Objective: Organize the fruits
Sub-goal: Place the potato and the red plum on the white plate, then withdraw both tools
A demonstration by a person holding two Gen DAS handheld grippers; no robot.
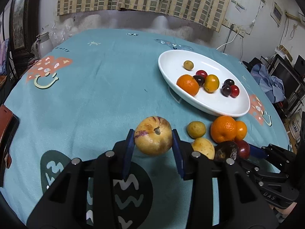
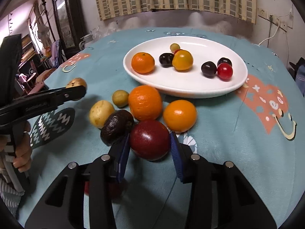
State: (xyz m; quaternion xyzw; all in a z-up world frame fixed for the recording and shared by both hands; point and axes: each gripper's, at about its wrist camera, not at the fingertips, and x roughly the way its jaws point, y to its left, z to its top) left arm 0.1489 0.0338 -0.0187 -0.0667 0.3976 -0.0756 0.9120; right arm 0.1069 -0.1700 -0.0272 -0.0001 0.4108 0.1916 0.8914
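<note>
My left gripper (image 1: pixel 153 134) is shut on a round yellow fruit with purple streaks (image 1: pixel 152 143), its blue pads pressed on both sides. My right gripper (image 2: pixel 149 136) is shut on a dark red plum-like fruit (image 2: pixel 149 141) resting on the teal cloth. Loose fruit crowds around the red one: a wrinkled dark fruit (image 2: pixel 117 126), a pale yellow fruit (image 2: pixel 101 114), a small greenish fruit (image 2: pixel 120 98), a large orange (image 2: pixel 145 103) and a smaller orange (image 2: pixel 179 115). Behind them the white oval plate (image 2: pixel 190 90) holds several small fruits.
A person's hand (image 2: pixel 22 148) grips the left tool at the left edge of the right wrist view. A brown case with a phone (image 1: pixel 7 131) lies at the table's left edge. A white kettle (image 1: pixel 44 43) stands at the far left corner. Cluttered furniture surrounds the round table.
</note>
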